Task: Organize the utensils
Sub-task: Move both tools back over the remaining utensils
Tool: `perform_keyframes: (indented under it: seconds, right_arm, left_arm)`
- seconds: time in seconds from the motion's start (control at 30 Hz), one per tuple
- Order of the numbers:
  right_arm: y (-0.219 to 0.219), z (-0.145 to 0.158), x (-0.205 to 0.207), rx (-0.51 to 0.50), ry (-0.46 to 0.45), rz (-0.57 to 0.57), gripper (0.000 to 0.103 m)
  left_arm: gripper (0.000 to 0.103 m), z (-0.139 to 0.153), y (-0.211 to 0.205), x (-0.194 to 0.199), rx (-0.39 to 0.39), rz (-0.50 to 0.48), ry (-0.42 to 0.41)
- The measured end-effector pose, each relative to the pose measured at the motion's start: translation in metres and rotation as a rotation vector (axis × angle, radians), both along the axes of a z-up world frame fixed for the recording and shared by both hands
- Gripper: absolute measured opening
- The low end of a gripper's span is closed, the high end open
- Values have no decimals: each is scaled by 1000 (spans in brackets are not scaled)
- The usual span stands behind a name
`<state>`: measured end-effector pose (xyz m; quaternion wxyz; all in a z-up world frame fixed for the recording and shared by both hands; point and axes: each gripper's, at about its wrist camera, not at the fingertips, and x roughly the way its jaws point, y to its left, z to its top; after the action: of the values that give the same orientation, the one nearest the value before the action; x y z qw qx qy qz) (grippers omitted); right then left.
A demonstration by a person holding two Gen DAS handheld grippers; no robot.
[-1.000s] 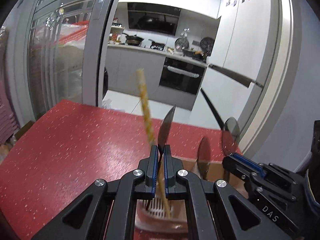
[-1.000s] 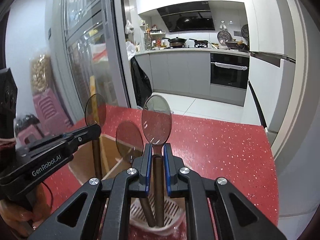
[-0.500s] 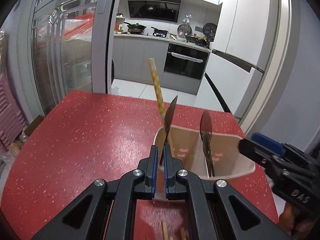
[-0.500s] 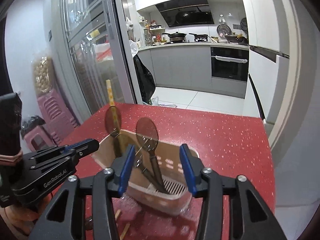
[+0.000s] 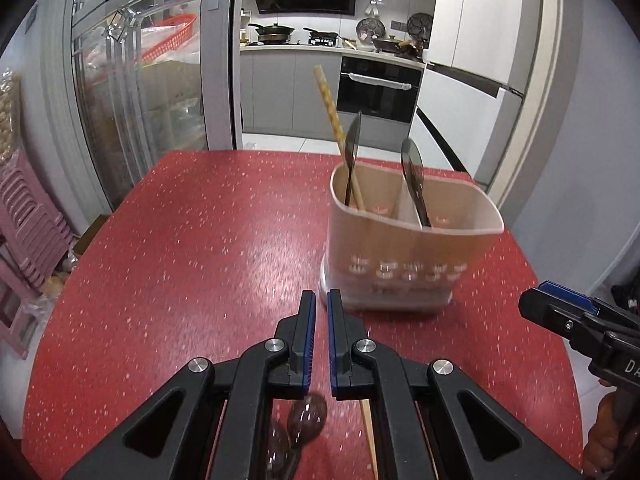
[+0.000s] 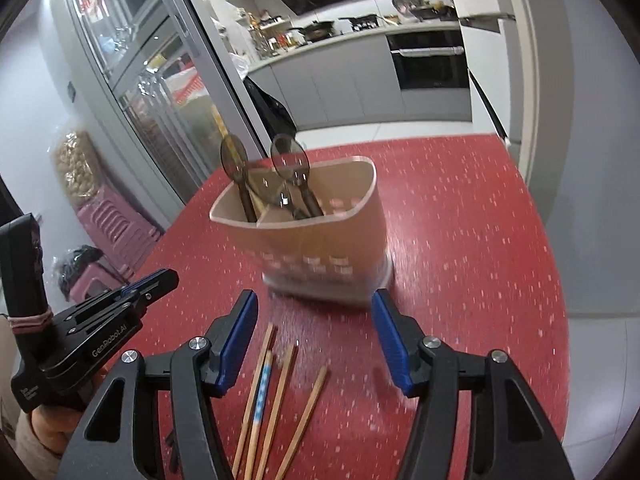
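Your right gripper [image 6: 314,338] has let go of the spoon [image 6: 289,160], its jaws opening, empty. Your left gripper [image 5: 321,334] stays narrow, holding nothing. Both have backed off; the holder [image 6: 320,236] now sits mid-frame.

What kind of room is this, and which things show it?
Most likely a home kitchen with a dining area: a built-in oven, pans on the stove, and a red table bearing a utensil holder.
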<state>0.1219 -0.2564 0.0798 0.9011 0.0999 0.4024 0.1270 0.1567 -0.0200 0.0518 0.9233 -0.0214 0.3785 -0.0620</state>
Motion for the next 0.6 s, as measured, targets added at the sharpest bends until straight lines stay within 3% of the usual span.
perform_keyframes:
  seconds: [0.2, 0.23, 0.27, 0.37, 0.6]
  right_arm:
    - [4, -7, -17, -14, 47, -15, 64]
    - [4, -10, -19, -15, 61, -17, 66]
    - [4, -11, -22, -16, 71, -19, 68]
    - [5, -23, -33, -22, 107, -27, 71]
    - [10, -58, -46, -35, 227, -35, 74]
  left_arm:
    - [31, -8, 12, -23, -8, 6, 12]
    - [46, -10, 16, -25, -13, 12, 14]
    - [103, -13, 22, -30, -23, 21, 21]
    - [103, -24, 38, -41, -37, 63, 24]
    - [103, -61, 62, -49, 20, 91, 122]
